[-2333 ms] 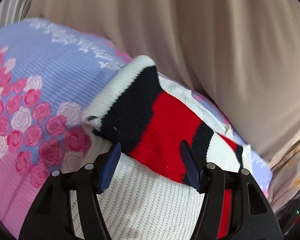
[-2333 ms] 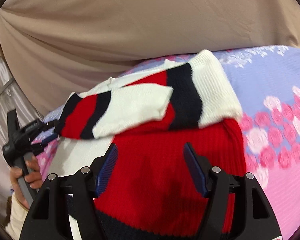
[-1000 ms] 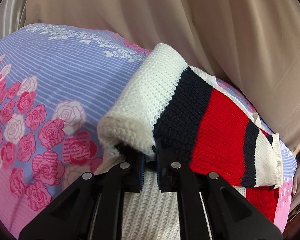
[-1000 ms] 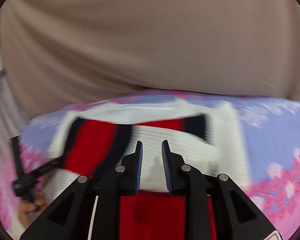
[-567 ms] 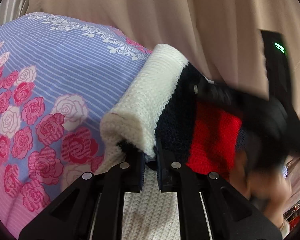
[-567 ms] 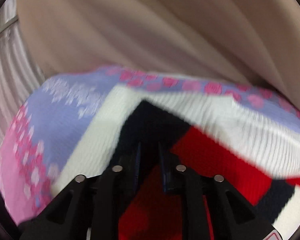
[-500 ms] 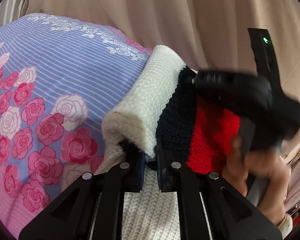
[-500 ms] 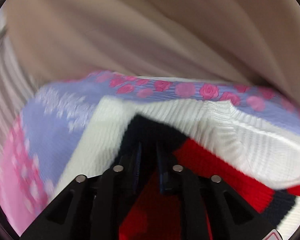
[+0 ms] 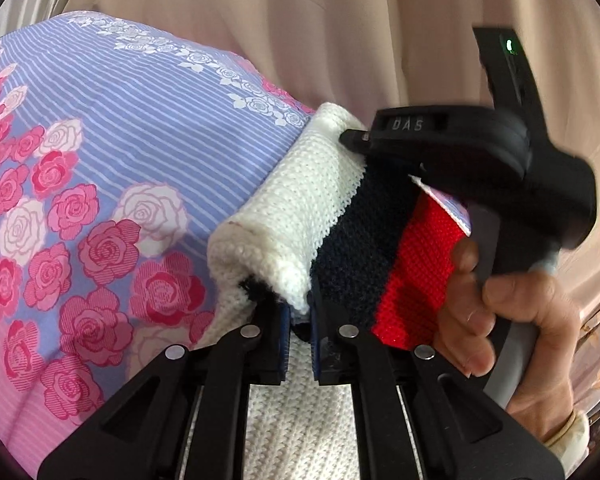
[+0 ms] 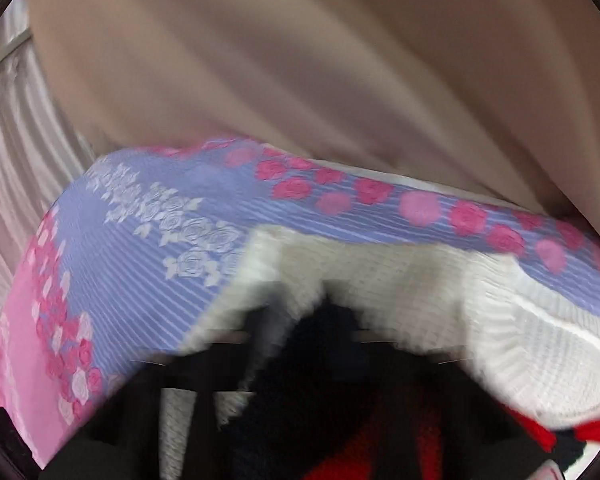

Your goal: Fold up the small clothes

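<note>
A knitted sweater (image 9: 300, 216) with white, navy and red stripes lies folded on the bed. My left gripper (image 9: 298, 320) is shut on the near end of the rolled white and navy fold. In the left wrist view, my right gripper (image 9: 350, 138) reaches in from the right, held by a person's hand (image 9: 500, 312), with its tip on the far end of the same fold. The right wrist view is blurred. There the right gripper (image 10: 300, 332) is sunk into the sweater (image 10: 420, 292), with jaws close together and navy knit between them.
The bedspread (image 9: 120, 120) is lilac-striped with pink roses and stretches left of the sweater; it appears as the bedspread (image 10: 160, 240) in the right wrist view too. A beige curtain (image 9: 340, 20) hangs close behind the bed, and the same curtain (image 10: 300, 60) fills the upper right wrist view.
The right gripper swung across into the left wrist view, its jaws came together, and it settled on the fold's far end. The left gripper has stayed clamped on the near end.
</note>
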A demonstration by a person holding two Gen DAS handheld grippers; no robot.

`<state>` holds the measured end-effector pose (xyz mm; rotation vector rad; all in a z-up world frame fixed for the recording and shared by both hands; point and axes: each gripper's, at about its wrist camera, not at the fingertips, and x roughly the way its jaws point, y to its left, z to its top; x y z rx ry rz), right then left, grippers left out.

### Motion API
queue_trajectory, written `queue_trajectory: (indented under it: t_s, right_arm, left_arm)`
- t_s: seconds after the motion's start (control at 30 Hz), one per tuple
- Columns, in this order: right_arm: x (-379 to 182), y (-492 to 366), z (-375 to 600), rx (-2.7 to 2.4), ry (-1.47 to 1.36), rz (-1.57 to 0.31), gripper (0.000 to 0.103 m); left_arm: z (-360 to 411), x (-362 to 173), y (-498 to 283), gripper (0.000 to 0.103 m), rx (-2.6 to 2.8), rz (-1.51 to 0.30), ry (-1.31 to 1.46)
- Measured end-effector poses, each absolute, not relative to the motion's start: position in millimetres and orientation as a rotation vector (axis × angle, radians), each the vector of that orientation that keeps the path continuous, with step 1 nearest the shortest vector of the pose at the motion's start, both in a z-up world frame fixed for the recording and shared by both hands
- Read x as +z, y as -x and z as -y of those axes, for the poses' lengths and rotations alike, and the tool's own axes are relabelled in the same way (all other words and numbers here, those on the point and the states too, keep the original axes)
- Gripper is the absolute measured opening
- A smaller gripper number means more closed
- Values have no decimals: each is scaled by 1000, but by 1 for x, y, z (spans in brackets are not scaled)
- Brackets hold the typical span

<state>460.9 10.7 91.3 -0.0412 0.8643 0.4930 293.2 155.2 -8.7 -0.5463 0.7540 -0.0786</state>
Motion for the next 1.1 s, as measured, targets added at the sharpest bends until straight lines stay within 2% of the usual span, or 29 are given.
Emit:
queue_trajectory:
  t_s: [0.13,0.27,0.4,0.47,0.53,0.57,0.6,0.7,0.8,0.9,0.93,0.97,1.0,1.03,1.1]
  right_arm:
    - [115,-469,-8,461,19,-754,6]
    - [58,-502,-24,366,132,-893,4]
    - [97,-480,4,423,-31,-808,6]
    - [120,-449,33,424,-41,-733,18]
    - [131,-413,73,394,-56,-683,59]
    - [132,-395,94,378,-57,-663,65]
    - [130,-378,114,349,-51,-655,69]
    - [109,-334,185,175,-24,-669,70]
    - [72,-312,253,67,-154,-753,73]
    - [45,-314,277,64,-254,-827,72]
    - [41,-316,278,74,-261,-830,66]
    - [42,-318,273,80,-254,-827,59]
    - [44,-320,269,102,-253,-829,26]
    - [52,-321,264,128,-265,-815,9]
    - [81,-310,263,118,-246,-703,8]
  left_arm:
    - [-152,-5,-293,7,-68,-752,528]
    - [-146,-5,-295,7,-67,-754,513]
    - [-146,-6,-294,7,-75,-754,520]
    - [-144,-5,-295,7,-74,-755,513]
    - [-144,-6,-297,7,-72,-755,510]
    - [-144,-6,-298,7,-71,-756,510]
    - [-143,-6,-299,7,-70,-755,509]
    - [-142,-6,-299,7,-67,-754,502]
    - [-138,-4,-301,7,-62,-753,490]
    - [-134,-3,-301,7,-60,-752,473]
    - [-133,-2,-301,7,-62,-752,471]
    - [-132,-2,-301,7,-63,-752,470]
    - [-131,-2,-302,7,-64,-752,469]
    - [-131,-1,-301,7,-65,-751,468]
    - [-130,-1,-300,7,-62,-747,470]
